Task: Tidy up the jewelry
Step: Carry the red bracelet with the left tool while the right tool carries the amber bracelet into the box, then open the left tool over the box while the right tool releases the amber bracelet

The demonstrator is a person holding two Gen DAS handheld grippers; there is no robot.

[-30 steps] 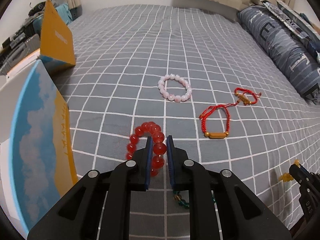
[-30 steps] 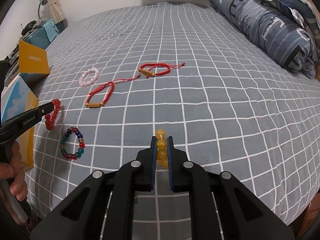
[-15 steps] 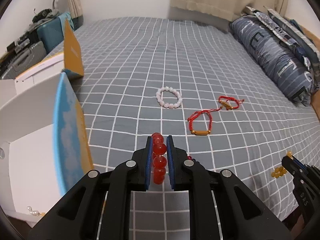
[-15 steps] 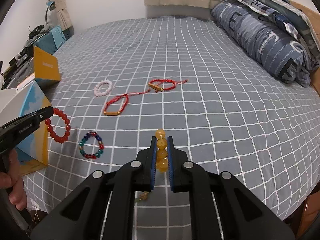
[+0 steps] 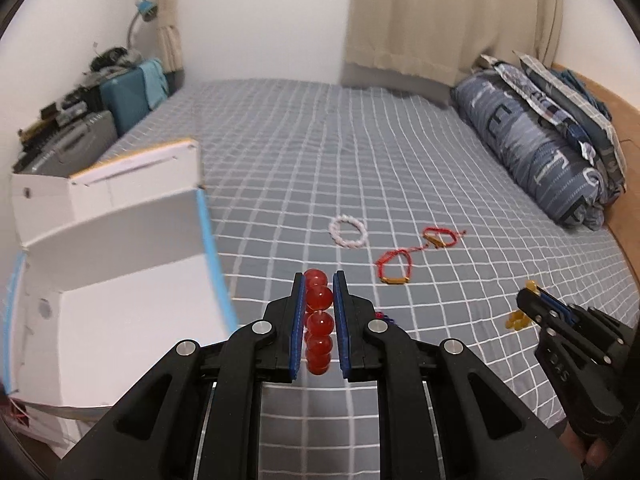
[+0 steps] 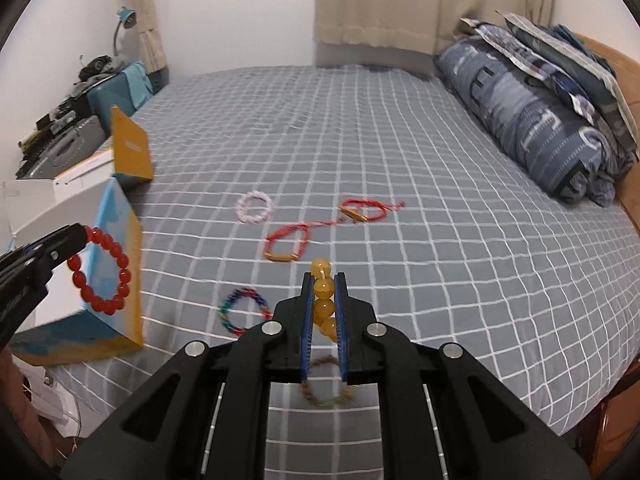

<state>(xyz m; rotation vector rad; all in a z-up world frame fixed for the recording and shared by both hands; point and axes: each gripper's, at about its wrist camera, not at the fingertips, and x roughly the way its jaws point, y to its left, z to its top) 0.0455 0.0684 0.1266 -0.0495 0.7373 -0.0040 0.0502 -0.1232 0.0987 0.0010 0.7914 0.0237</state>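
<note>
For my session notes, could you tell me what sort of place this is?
Most likely a bedroom: bracelets lie on a bed with a grey checked sheet, a folded quilt lies along one side, and curtains hang behind.

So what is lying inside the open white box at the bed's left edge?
The white box shows only bare white walls and floor; its near corner is hidden by the rim.

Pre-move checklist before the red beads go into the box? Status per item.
1. Left gripper shut on red bead bracelet: ok.
2. Bracelet hangs free, clear of the bed: ok.
3. Open box beside the gripper, white inside facing up: ok.
4. Gripper over the opening: not ok, it is right of the box wall.
5. Right gripper shut on yellow bead bracelet, away from the box: ok.
6. Box contents: cannot tell.
</note>
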